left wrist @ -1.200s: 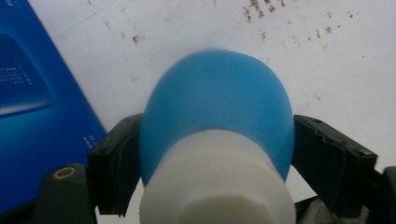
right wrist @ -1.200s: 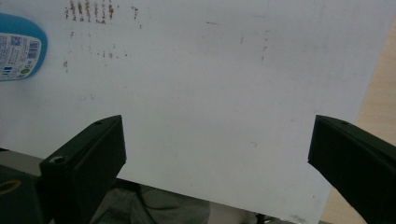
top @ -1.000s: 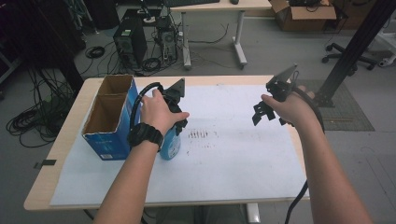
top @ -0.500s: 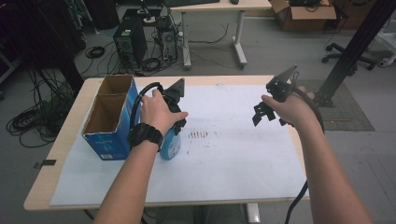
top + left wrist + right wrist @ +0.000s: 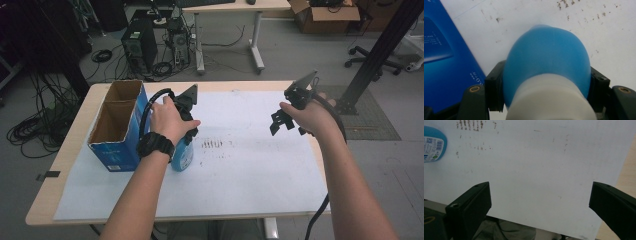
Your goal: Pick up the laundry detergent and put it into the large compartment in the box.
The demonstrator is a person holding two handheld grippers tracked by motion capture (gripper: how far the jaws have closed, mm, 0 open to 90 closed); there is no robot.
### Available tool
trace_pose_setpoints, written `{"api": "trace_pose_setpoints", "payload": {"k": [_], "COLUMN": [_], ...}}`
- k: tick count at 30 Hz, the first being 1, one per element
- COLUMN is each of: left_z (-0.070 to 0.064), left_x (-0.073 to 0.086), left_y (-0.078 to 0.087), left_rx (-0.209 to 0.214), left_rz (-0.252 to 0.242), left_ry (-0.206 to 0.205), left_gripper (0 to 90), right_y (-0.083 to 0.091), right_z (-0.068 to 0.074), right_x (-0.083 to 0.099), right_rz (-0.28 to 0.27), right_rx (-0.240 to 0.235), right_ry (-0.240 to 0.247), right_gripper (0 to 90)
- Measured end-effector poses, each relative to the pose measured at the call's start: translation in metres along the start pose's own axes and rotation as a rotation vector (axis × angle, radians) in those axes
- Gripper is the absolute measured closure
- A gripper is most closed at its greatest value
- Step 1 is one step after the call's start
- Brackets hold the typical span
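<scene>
High view, left gripper point(image 5: 187, 131): held in the left hand point(image 5: 170, 120), pointed down, jaws clamped on a blue bottle point(image 5: 183, 155) with a pale neck.
High view, blue bottle: stood upright on the white paper sheet point(image 5: 240, 170), just beside the open blue cardboard box point(image 5: 117, 127), touching or nearly touching its right wall; could not tell which.
High view, blue cardboard box: stood at the left of the wooden table point(image 5: 67, 150), top open, two brown compartments visible inside.
High view, right gripper point(image 5: 282, 122): held in the right hand point(image 5: 310, 117) above the right part of the sheet, well apart from the bottle, jaws spread, nothing between them.
High view, paper marks point(image 5: 216, 145): dark smudges on the sheet, just right of the bottle.

Left gripper view, left gripper point(image 5: 546, 80): both black jaws pressed against the sides of the blue bottle point(image 5: 546, 57), one on each side, near where blue body met white neck.
Left gripper view, surroundings: blue box wall point(image 5: 444, 55) close at left; speckled white sheet point(image 5: 609, 37) beyond.

Right gripper view, right gripper point(image 5: 540, 202): jaws wide apart, holding nothing, touching nothing, white sheet point(image 5: 536, 165) seen between them.
Right gripper view, blue bottle point(image 5: 434, 143): at top left corner, label with small print showing, far from the jaws.
Right gripper view, table edge point(image 5: 627, 170): bare wood at right of the sheet.
</scene>
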State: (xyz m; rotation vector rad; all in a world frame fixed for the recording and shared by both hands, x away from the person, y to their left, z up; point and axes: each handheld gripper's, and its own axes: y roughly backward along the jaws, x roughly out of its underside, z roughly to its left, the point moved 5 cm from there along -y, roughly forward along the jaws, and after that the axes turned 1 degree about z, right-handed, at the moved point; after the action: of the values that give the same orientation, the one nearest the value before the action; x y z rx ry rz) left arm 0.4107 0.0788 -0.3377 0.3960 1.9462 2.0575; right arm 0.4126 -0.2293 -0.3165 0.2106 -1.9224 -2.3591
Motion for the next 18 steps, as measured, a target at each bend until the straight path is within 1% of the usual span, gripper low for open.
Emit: {"api": "trace_pose_setpoints", "payload": {"k": [10, 16, 17, 18], "left_z": [0.0006, 0.0007, 0.0003, 0.0004], "left_x": [-0.0001, -0.0002, -0.0001, 0.0], "left_y": [0.0003, 0.0014, 0.0016, 0.0018], "left_rx": [0.011, 0.013, 0.017, 0.016], "left_rz": [-0.002, -0.001, 0.0, 0.0], "left_ry": [-0.001, -0.005, -0.001, -0.003], "left_gripper": [35.9, 36.4, 36.4, 36.6], "right_y": [0.0003, 0.0026, 0.0028, 0.0033], "right_z": [-0.0002, 0.0008, 0.0011, 0.0015], "right_x": [0.0, -0.0003, -0.0005, -0.0011], "right_rz": [0.003, 0.0, -0.003, -0.01], "right_rx": [0.001, -0.002, -0.002, -0.009], "right_ry": [0.0, 0.005, 0.002, 0.004], "right_gripper": [4.1, 4.1, 4.2, 4.3]}}
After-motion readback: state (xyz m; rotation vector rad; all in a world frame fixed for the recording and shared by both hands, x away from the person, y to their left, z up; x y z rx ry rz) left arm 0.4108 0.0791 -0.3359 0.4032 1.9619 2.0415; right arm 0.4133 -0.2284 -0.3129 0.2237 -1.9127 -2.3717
